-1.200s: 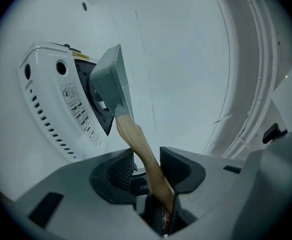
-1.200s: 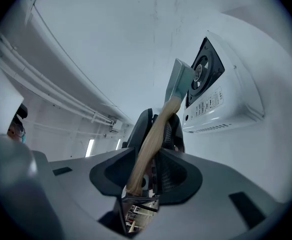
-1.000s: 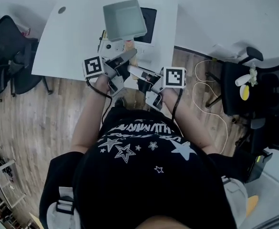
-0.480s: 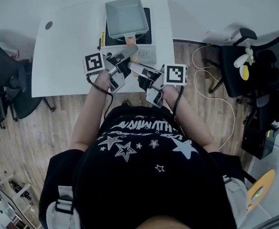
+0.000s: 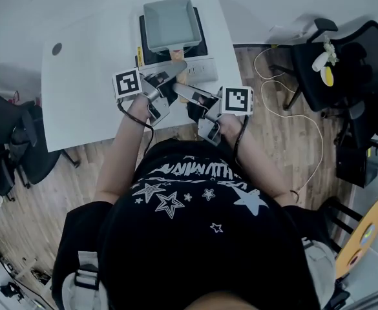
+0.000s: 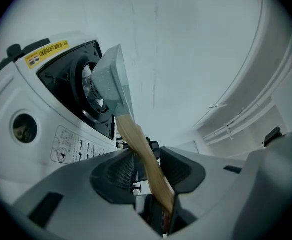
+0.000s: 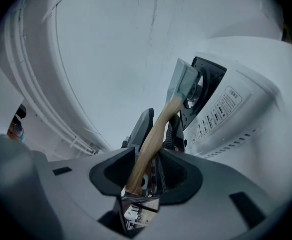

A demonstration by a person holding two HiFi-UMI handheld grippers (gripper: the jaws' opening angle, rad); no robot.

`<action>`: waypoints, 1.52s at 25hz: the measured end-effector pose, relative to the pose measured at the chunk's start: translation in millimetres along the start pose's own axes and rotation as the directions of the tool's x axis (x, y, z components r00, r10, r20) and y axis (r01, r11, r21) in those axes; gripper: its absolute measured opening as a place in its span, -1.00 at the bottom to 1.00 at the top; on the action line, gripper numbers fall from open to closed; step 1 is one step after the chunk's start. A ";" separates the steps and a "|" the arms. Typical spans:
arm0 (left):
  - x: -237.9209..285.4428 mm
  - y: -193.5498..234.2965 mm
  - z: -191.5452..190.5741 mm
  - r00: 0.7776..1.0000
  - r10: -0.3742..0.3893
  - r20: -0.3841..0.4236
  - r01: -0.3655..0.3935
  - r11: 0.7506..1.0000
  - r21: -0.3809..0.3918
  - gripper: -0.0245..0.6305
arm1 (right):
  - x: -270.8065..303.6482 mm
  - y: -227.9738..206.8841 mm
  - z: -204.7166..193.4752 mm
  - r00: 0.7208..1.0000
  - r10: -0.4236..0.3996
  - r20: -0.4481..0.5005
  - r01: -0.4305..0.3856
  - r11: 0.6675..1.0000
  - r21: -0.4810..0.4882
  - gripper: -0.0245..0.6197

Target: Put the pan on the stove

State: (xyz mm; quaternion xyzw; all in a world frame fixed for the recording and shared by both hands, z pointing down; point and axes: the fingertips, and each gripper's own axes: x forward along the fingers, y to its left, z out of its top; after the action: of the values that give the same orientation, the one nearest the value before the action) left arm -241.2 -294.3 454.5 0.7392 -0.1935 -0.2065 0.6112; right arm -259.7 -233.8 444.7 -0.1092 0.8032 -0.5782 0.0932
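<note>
The pan (image 5: 170, 24) is held over the stove (image 5: 205, 66) at upper centre. Its wooden handle (image 6: 141, 149) is clamped by the left gripper (image 5: 169, 79) and the right gripper (image 5: 187, 95), which are held level on forearms (image 5: 121, 154) stretched forward.

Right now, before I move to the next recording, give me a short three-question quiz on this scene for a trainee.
1. True or false: the left gripper and the right gripper are both closed on the pan's wooden handle.
2. Pick one: the pan is A) round and black, B) square and grey, C) oval and red.
3. Fill in: the stove stands on a white ____.

Key:
1. True, each gripper view shows the handle clamped between its jaws.
2. B.
3. Table.
</note>
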 end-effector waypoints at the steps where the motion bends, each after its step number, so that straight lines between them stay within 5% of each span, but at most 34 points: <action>1: -2.5 0.9 -0.2 1.000 -0.005 -0.010 0.005 1.000 -0.005 -0.44 | 2.3 -0.7 -2.4 1.000 -0.008 0.010 0.008 1.000 0.002 -0.47; 28: -18.9 20.0 -12.2 0.998 -0.001 -0.067 -0.001 0.999 -0.036 -0.44 | 8.2 -13.4 -23.2 0.998 -0.050 0.041 0.050 0.999 -0.004 -0.47; 38: -23.2 36.9 -14.1 0.996 0.066 -0.056 -0.069 0.996 -0.050 -0.45 | 10.7 -22.7 -30.3 0.997 -0.072 0.031 0.072 0.997 -0.007 -0.48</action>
State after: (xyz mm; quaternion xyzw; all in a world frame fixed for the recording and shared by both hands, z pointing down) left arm -254.3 -276.8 494.8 0.7214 -0.1962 -0.1708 0.6418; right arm -276.7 -216.3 475.6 -0.1472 0.7996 -0.5761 0.0840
